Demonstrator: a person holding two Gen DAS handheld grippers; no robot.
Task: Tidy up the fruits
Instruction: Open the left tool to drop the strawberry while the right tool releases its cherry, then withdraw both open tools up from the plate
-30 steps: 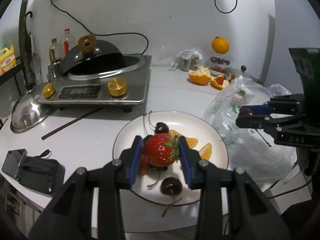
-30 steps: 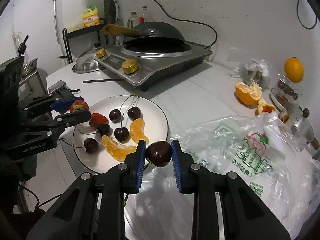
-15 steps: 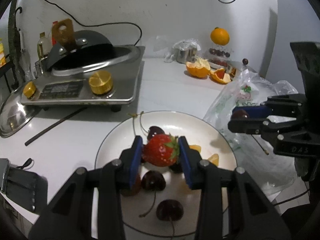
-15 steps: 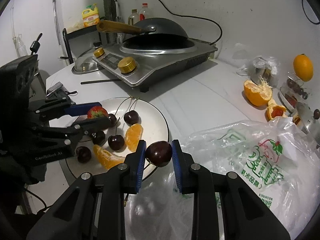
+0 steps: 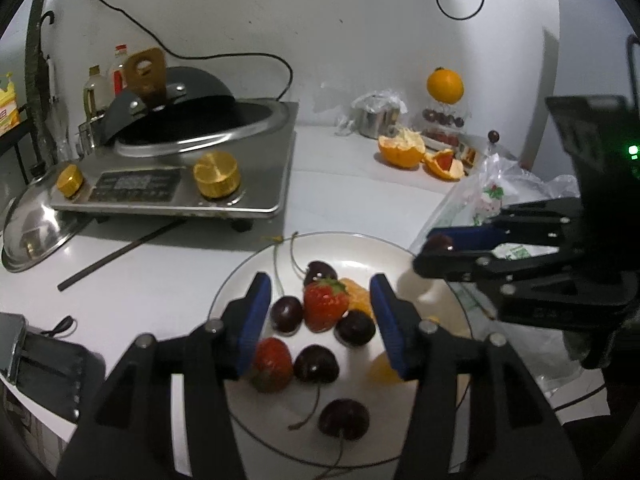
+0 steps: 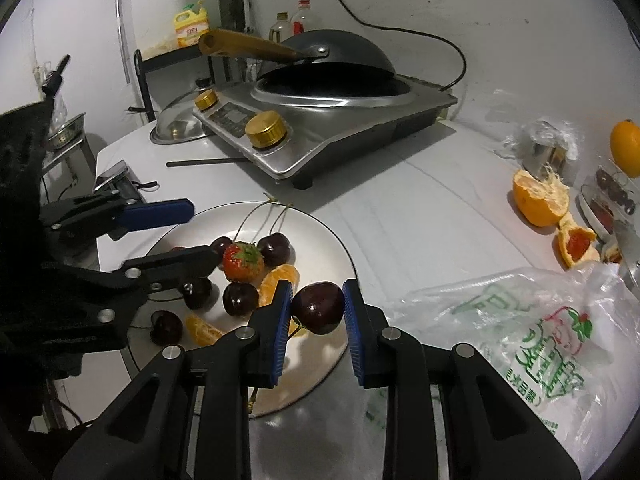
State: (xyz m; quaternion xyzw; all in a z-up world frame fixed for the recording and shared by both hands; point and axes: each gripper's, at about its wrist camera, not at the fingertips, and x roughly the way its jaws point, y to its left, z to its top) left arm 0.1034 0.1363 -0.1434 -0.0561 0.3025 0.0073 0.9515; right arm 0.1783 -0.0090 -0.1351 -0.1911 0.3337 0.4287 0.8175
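The strawberry lies on the white plate, leaning on cherries and an orange segment. The left gripper has just been opening its fingers; they stand apart on both sides of it, not touching. The right gripper pinches a dark cherry above the plate's edge, beside the plastic bag on the counter.

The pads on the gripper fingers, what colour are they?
Blue, ribbed pads on black fingers, clearest in the right wrist view.
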